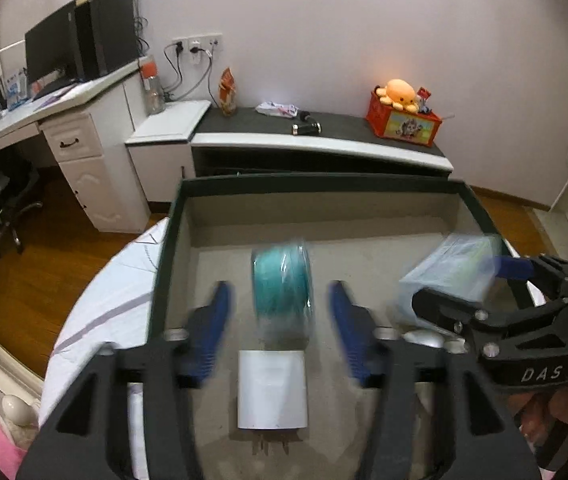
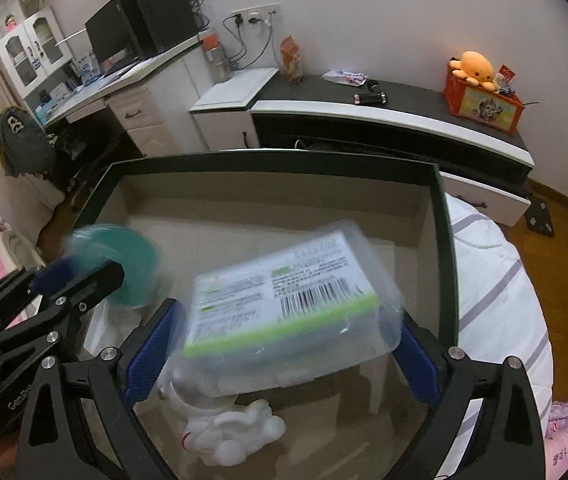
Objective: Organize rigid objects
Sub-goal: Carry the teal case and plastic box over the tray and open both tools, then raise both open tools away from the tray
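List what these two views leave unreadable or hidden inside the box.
- Teal roll: motion-blurred in both views; whether the left gripper touches it is unclear.
- Clear-wrapped pack: label print is blurred in the right wrist view, and whether the right gripper clamps it is unclear.
- White figure: top hidden under the pack.
- White charger: markings are too small; the left wrist view's bottom edge cuts the box floor.

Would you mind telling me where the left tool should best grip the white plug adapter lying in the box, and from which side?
Grip the white plug adapter across its two long flat sides, coming down from above. It lies flat on the box floor, prongs toward the camera, already roughly centred between the open fingers of the left tool. The teal spool just beyond leaves the sides free, so this looks the likeliest secure hold.
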The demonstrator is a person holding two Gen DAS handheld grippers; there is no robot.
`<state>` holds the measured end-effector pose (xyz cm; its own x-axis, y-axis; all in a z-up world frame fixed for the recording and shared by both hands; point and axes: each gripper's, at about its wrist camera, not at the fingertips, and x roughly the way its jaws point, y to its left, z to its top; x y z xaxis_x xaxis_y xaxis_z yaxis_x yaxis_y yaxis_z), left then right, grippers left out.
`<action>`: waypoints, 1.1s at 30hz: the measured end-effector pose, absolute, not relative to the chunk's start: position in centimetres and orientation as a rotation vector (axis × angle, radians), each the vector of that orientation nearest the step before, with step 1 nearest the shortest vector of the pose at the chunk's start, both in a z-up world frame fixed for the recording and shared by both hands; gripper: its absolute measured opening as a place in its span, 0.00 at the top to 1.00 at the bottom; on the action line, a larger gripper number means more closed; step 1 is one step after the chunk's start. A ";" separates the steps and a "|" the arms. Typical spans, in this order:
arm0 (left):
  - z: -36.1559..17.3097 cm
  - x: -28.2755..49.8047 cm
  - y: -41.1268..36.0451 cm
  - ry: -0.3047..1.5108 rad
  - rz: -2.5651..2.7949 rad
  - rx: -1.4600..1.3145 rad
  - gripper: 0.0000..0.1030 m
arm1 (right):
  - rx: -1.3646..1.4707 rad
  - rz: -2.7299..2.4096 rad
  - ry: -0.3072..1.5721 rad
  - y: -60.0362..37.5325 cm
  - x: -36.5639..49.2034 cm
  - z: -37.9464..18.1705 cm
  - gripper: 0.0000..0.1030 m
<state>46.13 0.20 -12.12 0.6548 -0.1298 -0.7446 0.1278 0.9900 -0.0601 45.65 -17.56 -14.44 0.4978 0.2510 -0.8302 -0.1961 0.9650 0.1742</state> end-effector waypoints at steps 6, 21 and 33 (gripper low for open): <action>-9.0 43.5 2.3 0.737 -0.080 -0.028 0.00 | 0.081 0.242 1.009 -18.1 44.9 -13.6 0.00; -3.5 32.4 5.1 0.623 -0.046 -0.071 0.00 | 0.133 0.194 0.757 -17.9 34.7 -5.6 0.00; -4.1 24.2 4.4 0.638 -0.039 -0.075 0.00 | 0.109 0.164 0.635 -18.4 24.1 -3.0 0.00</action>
